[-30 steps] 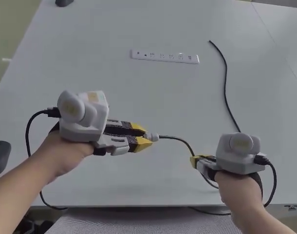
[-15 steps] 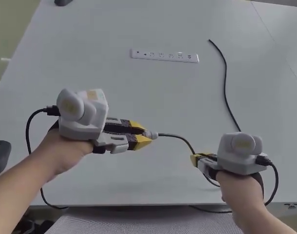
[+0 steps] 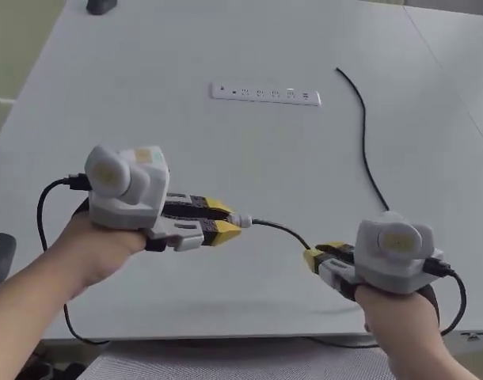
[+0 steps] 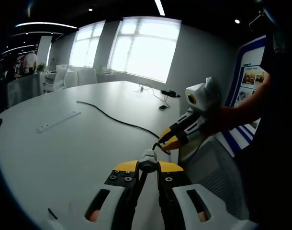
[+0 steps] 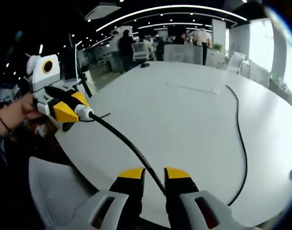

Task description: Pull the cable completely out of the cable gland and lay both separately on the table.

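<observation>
Head view, left gripper (image 3: 233, 224): the yellow-tipped jaws are clamped on the cable gland (image 3: 243, 220). The person's left hand (image 3: 99, 245) holds the gripper above the near part of the table (image 3: 146, 95).
Left gripper view: the pale gland sits pinched between the two jaw tips, with its end poking out forward. The other gripper is just ahead.
Right gripper (image 3: 311, 257): the jaws are closed tight on the cable (image 3: 283, 228), near the left gripper and to its right. The right hand (image 3: 396, 317) holds it over the table's front edge.
Cable gland: it is up in the air, off the table. The cable enters its free end, so the two are joined.
Cable: black, it spans the gap between the grippers in a shallow arc. In the right gripper view it runs from between the jaws up and left to the gland.
Table: white and wide.
Power strip (image 3: 265, 95): white, it lies flat mid-table, well beyond both grippers.
Black lead (image 3: 365, 134): it lies on the table right of the power strip and winds down toward the right gripper. Whether it joins the held cable cannot be told.
Chair (image 5: 50, 196): grey mesh, seen below the table edge in the right gripper view.
</observation>
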Demonstrator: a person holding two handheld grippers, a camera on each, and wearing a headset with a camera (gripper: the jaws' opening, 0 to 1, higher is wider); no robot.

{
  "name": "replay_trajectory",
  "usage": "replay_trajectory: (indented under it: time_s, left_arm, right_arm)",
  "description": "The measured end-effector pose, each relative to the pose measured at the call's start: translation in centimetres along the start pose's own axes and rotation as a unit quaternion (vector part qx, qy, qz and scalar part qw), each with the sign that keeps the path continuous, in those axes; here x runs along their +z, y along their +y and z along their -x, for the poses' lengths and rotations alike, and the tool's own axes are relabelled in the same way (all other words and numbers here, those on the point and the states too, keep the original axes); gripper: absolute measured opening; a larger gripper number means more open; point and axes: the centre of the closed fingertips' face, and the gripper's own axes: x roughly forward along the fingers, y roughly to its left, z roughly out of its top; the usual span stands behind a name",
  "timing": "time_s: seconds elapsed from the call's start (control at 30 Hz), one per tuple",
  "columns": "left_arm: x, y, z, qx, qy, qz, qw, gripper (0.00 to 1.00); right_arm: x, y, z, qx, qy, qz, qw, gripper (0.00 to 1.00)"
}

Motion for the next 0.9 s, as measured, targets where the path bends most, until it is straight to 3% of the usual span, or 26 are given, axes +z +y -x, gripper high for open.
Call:
replay_trajectory:
  time_s: [0.1,0.2,0.23,0.33,0.47,0.63,0.9]
  left_arm:
    - [0.0,-0.1,-0.1,-0.001,0.0,0.0,1.0,0.15]
    - [0.1,-0.1,-0.1,-0.002,0.0,0.0,1.0,0.15]
    - [0.1,-0.2,-0.1,-0.003,0.0,-0.001,1.0,0.15]
    - [0.0,-0.3,-0.1,-0.004,0.003,-0.002,1.0,0.15]
    - [0.0,-0.3,-0.1,-0.004,0.004,-0.003,1.0,0.15]
    - [-0.1,-0.3,0.0,-0.004,0.007,-0.005,1.0,0.15]
    - [-0.1,-0.4,-0.2,-0.004,0.007,-0.005,1.0,0.15]
  right_arm:
    - [1.4,1.1,0.3,0.015,-0.01,0.048,0.9987,0.16]
    - [3.1,2.9,0.6,0.034,-0.017,0.122,0.9918,0.19]
    - [3.3,3.2,0.6,0.036,-0.019,0.13,0.9907,0.19]
    - [4.8,4.7,0.7,0.047,-0.025,0.203,0.9777,0.19]
    - [5.6,6.3,0.3,0.065,-0.027,0.269,0.9607,0.17]
    - [6.1,7.6,-0.1,0.076,-0.029,0.317,0.945,0.13]
    - [5.5,8.3,-0.8,0.079,-0.017,0.366,0.9269,0.08]
